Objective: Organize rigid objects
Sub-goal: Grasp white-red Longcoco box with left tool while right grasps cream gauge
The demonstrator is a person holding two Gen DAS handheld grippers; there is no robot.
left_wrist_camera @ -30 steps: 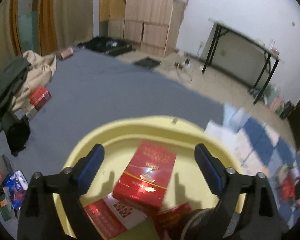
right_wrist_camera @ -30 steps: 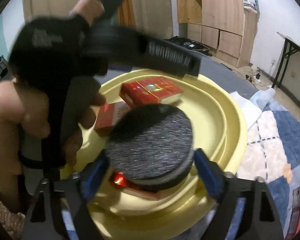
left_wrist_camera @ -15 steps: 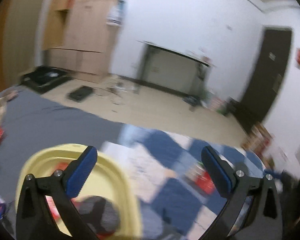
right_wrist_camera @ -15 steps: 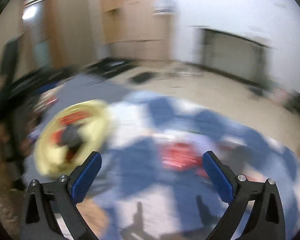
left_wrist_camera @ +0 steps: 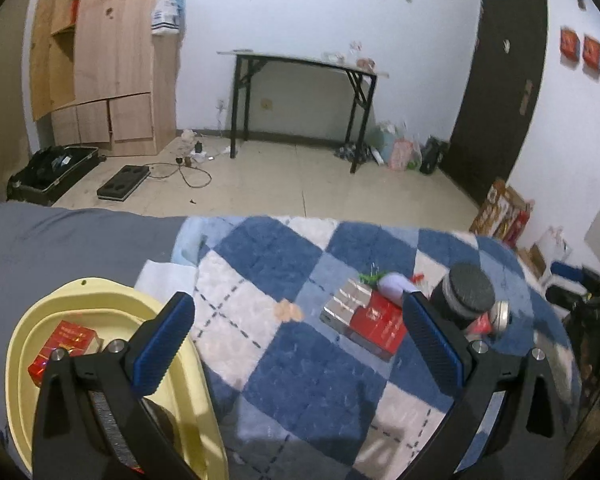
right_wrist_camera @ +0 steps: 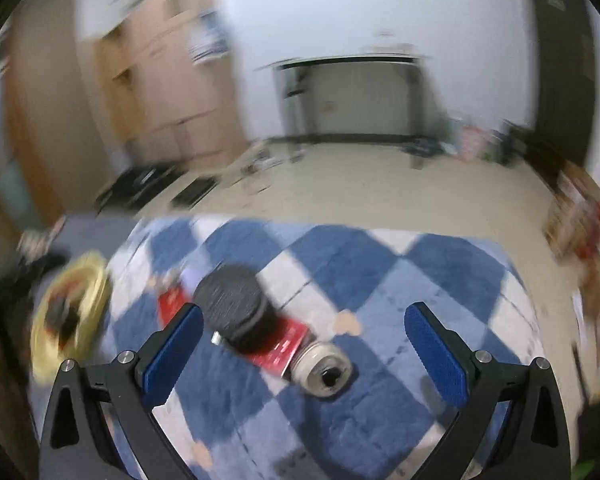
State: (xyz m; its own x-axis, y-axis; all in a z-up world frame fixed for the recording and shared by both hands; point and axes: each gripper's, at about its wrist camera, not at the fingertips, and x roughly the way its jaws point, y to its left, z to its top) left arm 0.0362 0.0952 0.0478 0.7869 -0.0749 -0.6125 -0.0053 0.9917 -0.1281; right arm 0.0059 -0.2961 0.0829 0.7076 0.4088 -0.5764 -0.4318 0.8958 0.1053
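Your left tongs [left_wrist_camera: 298, 344] stand wide apart with nothing between the pads, and your right tongs [right_wrist_camera: 304, 354] are just as wide and empty. The things to sort lie on the blanket [left_wrist_camera: 300, 376], ahead of both tongs. A jar [left_wrist_camera: 466, 294] with a flat, dark ribbed lid stands upright; just beside it a second jar [right_wrist_camera: 326, 368] lies on its side, its pale lid end facing your right camera. A red box [left_wrist_camera: 374, 322] with a silver end lies flat next to them, and a pale purple toy [left_wrist_camera: 392, 284] with a green tuft sits just behind it. The basin [left_wrist_camera: 20, 332] is yellow and round, at the left; it holds a red pack [left_wrist_camera: 66, 344], with other contents hidden by the left tongs. The blanket is fluffy, in blue and white diamonds, spread over a grey bed [left_wrist_camera: 60, 244]. Past the bed's edge you see a tiled floor, a black-legged table [left_wrist_camera: 304, 62] against the white wall, a wooden wardrobe [left_wrist_camera: 104, 52], an open black case [left_wrist_camera: 52, 170] and a dark door [left_wrist_camera: 500, 88]. The left view is sharp and shows the box's silver end and the toy; the right view is smeared, but only there does the lying jar show in full, with the red box partly under the upright jar.
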